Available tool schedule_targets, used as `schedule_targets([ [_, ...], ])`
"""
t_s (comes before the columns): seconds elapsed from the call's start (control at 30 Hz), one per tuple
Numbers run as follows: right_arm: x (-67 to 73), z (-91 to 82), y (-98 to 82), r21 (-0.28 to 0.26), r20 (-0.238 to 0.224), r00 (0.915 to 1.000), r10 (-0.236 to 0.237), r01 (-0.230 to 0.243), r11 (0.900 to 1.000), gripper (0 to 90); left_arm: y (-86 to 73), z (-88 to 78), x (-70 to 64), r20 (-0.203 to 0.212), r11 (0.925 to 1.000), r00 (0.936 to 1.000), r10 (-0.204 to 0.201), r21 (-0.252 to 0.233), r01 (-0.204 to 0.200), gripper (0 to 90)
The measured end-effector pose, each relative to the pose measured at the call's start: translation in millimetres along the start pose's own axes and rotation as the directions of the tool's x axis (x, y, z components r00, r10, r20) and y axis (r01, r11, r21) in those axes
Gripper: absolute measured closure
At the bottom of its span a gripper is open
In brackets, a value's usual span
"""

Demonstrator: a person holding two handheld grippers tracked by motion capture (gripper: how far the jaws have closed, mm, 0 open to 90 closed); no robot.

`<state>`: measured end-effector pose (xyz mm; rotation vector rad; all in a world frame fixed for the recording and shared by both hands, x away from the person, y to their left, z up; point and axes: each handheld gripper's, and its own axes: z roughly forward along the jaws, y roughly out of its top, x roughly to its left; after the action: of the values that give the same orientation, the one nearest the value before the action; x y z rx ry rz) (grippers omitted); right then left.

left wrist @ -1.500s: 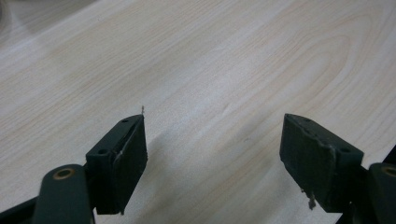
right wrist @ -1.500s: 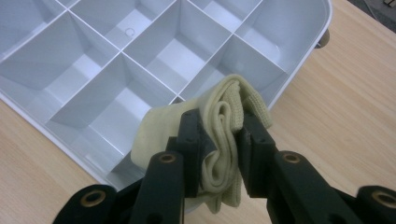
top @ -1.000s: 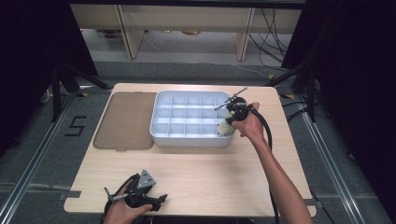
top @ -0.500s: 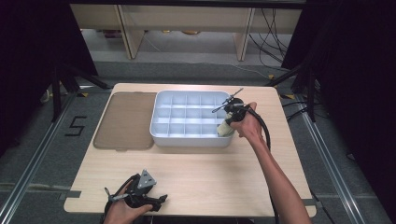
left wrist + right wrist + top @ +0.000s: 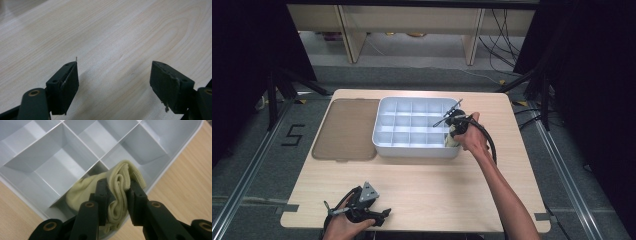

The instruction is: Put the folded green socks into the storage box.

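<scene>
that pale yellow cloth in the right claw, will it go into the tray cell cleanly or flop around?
Probably floppy: the yellow cloth bunches in soft folds between the right claw's pads and sags below them. Likely light, since a narrow pinch carries it. It may snag or drape over the tray's thin dividers rather than drop flat, so expect to tuck it.

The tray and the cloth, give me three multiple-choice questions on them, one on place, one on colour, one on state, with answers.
1. Where is the cloth?
A. In a corner cell of the tray
B. On the brown mat
C. On the floor

2. What colour is the cloth?
A. Red
B. Pale yellow
C. Black

3. How is the left tool?
A. Shut on the cloth
B. Shut on the mat
C. Open over the bare table

Answers: 1 A, it sits in the tray's corner cell by the right tool. 2 B, the right gripper view shows pale yellow. 3 C, its jaws stand apart with nothing between.
</scene>
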<state>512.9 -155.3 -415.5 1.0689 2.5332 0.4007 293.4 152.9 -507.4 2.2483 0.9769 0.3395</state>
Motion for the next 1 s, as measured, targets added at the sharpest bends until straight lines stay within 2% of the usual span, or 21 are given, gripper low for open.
schedule_targets([
  [0.03, 1.2, 2.2, -0.3, 0.008, 0.001, 1.0, -0.009, 0.009, 1.0, 73.4, 0.2, 0.0, -0.3, 0.0, 1.0, 1.0, -0.002, 0.003, 0.002, 22.7],
  [0.07, 2.8, 4.5, -0.4, 0.011, -0.004, 0.9999, -0.01, 0.01, 1.0, 73.5, -0.2, 0.5, -1.1, 0.019, 0.9999, 0.9998, -0.012, 0.001, 0.012, 22.7],
  [0.17, 6.3, 11.3, -1.2, 0.024, -0.012, 0.9999, -0.01, 0.011, 1.0, 73.4, -0.5, 2.0, -1.4, 0.018, 0.9997, 0.9995, -0.025, -0.001, 0.025, 22.7],
  [0.47, 5.9, 16.6, -4.8, 0.032, -0.027, 0.9996, 0.003, -0.002, 0.999, 73.5, -0.5, 1.8, -1.7, 0.016, 0.9996, 0.9995, -0.028, 0.001, 0.028, 22.7],
  [0.57, 6.4, 19.0, -6.0, 0.045, -0.027, 0.9996, 0.002, -0.001, 0.999, 73.4, 0.0, 1.7, -1.9, 0.004, 0.9998, 0.9998, -0.021, 0.0, 0.021, 22.7],
  [0.73, 4.2, 25.2, -9.3, 0.04, -0.034, 0.9994, 0.007, -0.006, 0.999, 73.1, 0.6, 0.4, -1.2, 0.006, 1.0, 1.0, -0.001, 0.01, 0.001, 22.7],
  [0.8, 4.9, 25.5, -9.1, 0.045, -0.038, 0.9991, 0.019, -0.017, 0.999, 72.6, 0.2, 1.5, -1.6, 0.004, 0.9997, 0.9997, -0.024, 0.009, 0.024, 22.7],
  [0.87, 4.2, 25.7, -9.1, 0.041, -0.04, 0.9991, 0.014, -0.013, 0.999, 72.1, 0.2, 1.7, -1.9, 0.001, 0.9997, 0.9997, -0.025, 0.009, 0.025, 22.7],
  [0.93, 2.9, 25.4, -9.2, 0.028, -0.046, 0.9987, 0.02, -0.019, 0.999, 70.2, 0.6, 1.2, -1.4, 0.008, 0.9999, 1.0, -0.003, 0.013, 0.003, 22.7],
  [1.0, 1.9, 20.9, -9.4, 0.011, -0.059, 0.998, 0.024, -0.023, 1.0, 64.5, 0.5, 0.9, -1.5, 0.008, 0.9999, 1.0, -0.003, 0.012, 0.003, 22.7],
])
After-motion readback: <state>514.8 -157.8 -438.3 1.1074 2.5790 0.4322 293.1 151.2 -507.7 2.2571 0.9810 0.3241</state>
